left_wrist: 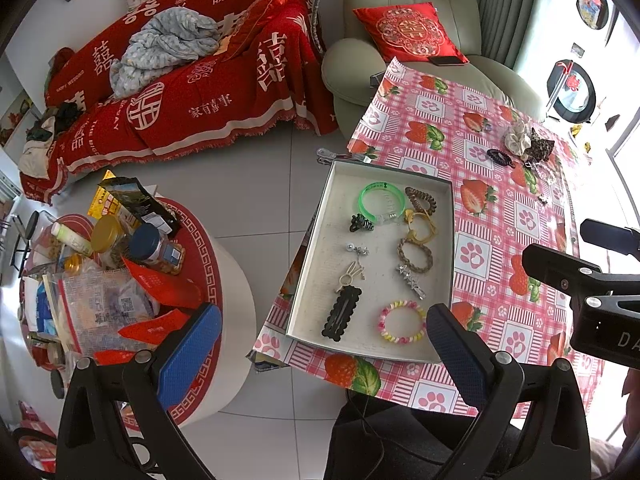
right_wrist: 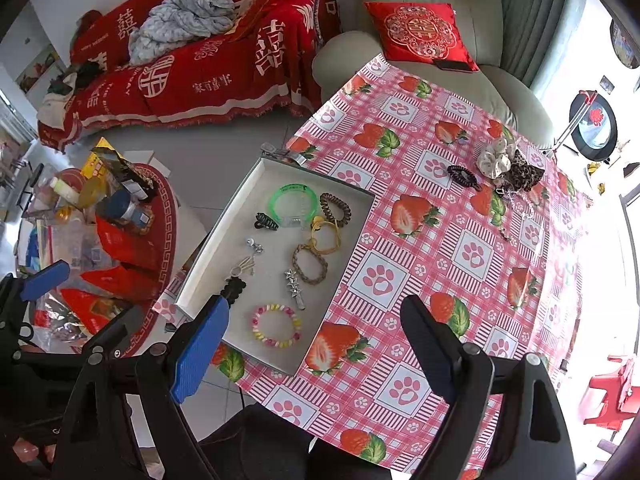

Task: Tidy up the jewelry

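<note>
A shallow white tray lies at the table's left edge. It holds a green bangle, a bead bracelet, a braided bracelet, a star clip, a black snap clip and other small pieces. Loose on the cloth at the far right lie scrunchies, a black coil tie and a bead chain. My left gripper is open and empty above the tray's near end. My right gripper is open and empty above the tray's near right corner.
The table has a pink strawberry cloth. A round white side table with jars, packets and red envelopes stands to the left. A red-covered sofa and a grey armchair with a red cushion stand behind.
</note>
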